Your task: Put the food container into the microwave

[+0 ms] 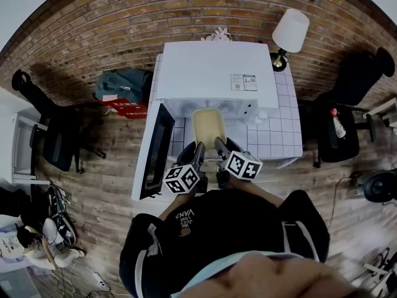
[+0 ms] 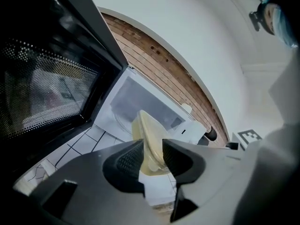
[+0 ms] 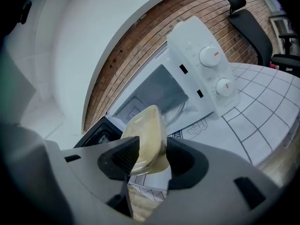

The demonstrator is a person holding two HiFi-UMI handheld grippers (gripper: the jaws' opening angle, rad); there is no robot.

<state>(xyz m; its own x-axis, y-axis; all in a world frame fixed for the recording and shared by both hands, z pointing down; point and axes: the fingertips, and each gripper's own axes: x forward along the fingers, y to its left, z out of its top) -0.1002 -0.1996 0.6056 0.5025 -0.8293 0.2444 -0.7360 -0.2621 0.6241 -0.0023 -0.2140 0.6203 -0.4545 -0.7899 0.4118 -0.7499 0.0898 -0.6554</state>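
A pale yellow food container (image 1: 208, 126) hangs in front of the open white microwave (image 1: 214, 73), held from both near corners. My left gripper (image 1: 200, 149) is shut on its near left edge, and the container (image 2: 149, 144) shows pinched between those jaws. At the near right edge my right gripper (image 1: 218, 144) is shut on the container (image 3: 145, 142) too. The microwave cavity (image 2: 140, 109) lies open just beyond, with its door (image 1: 156, 151) swung out to the left. The cavity (image 3: 157, 95) also appears behind the container in the right gripper view.
The microwave stands on a white tiled table (image 1: 279, 132). A lamp (image 1: 289, 33) stands at the table's back right. The microwave's control knobs (image 3: 216, 71) sit right of the cavity. Office chairs (image 1: 56, 135) flank the table; a bottle (image 1: 338, 124) rests on the right one.
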